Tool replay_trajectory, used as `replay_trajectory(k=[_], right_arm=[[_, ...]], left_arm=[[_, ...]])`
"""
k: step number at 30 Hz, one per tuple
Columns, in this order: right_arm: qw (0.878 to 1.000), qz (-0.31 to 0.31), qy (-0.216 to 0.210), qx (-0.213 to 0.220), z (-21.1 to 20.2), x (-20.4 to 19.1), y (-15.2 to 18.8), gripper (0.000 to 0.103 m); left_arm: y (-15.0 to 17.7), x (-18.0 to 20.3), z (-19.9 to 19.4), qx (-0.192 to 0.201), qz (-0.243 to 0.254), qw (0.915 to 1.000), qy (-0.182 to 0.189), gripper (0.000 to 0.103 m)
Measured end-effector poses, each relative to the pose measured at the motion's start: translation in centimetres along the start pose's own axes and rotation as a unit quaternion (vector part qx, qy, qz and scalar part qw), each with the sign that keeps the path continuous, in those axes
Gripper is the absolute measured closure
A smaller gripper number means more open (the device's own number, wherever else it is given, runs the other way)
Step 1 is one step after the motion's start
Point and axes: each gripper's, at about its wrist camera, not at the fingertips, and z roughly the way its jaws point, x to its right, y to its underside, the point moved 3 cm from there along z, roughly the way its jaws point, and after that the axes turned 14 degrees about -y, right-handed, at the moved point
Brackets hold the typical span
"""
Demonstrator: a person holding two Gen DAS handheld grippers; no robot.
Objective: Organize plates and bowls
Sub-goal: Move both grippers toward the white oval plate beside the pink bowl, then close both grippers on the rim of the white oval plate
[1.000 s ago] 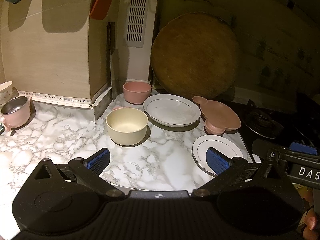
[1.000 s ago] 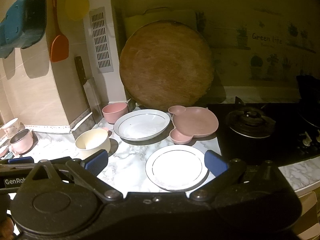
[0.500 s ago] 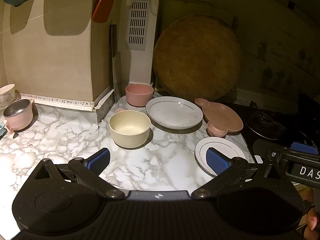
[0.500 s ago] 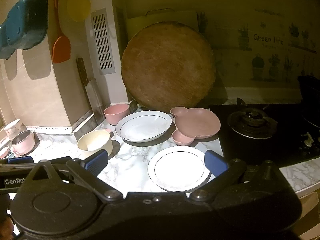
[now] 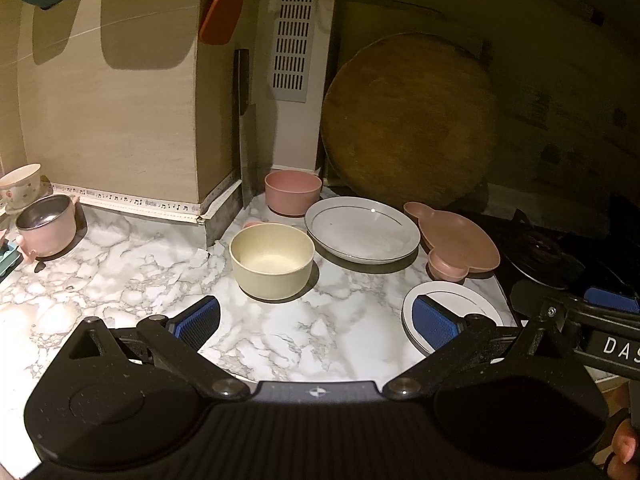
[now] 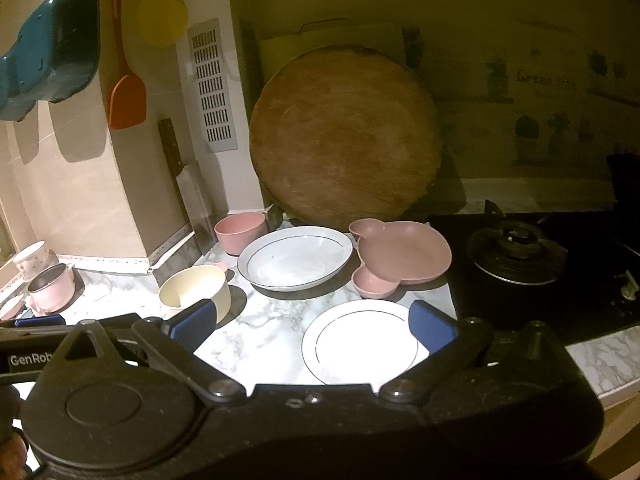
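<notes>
Small plate (image 6: 362, 342) at counter edge | both tools released, empty | bare marble between

This is a home kitchen, dimly lit with warm light. A white marble-patterned countertop (image 6: 264, 332) runs along tiled walls and meets a black gas hob (image 6: 516, 248) with a round burner on its right. A large round wooden chopping board (image 6: 344, 140) leans upright against the back wall, and a cleaver with a wooden handle (image 6: 184, 176) stands by the corner beside a grey slotted vent panel (image 6: 212, 88). An orange plastic spatula (image 6: 126, 88) and a yellow round utensil (image 6: 162, 18) hang from the wall. A wall sticker with potted plants (image 6: 548, 120) decorates the backsplash. Household crockery sits on the counter: white gold-rimmed plates (image 6: 296, 258), a cream bowl (image 5: 272, 260), a pink bowl (image 5: 293, 192).
</notes>
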Motion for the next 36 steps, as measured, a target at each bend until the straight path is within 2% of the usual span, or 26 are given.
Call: replay_trajectory(k=[10, 17, 28, 36], right_arm=[[1.0, -0.003, -0.007, -0.004, 0.6, 0.5, -0.4, 0.0], [1.0, -0.007, -0.011, -0.014, 2.1, 1.4, -1.0, 0.001], [0.998, -0.002, -0.018, -0.055, 6.7, 4.0, -2.1, 0.003], [0.997, 0.006, -0.01, -0.081, 11.6, 6.7, -3.5, 0.007]], left_arm=[[-0.2, 0.5, 0.7, 0.0, -0.006, 1.0, -0.002, 0.0], [-0.7, 1.1, 2.6, -0.013, -0.009, 0.9998, -0.007, 0.0], [-2.0, 3.1, 7.5, -0.033, -0.001, 0.9994, -0.012, 0.0], [-4.5, 4.2, 12.3, -0.05, 0.005, 0.9985, -0.021, 0.0]])
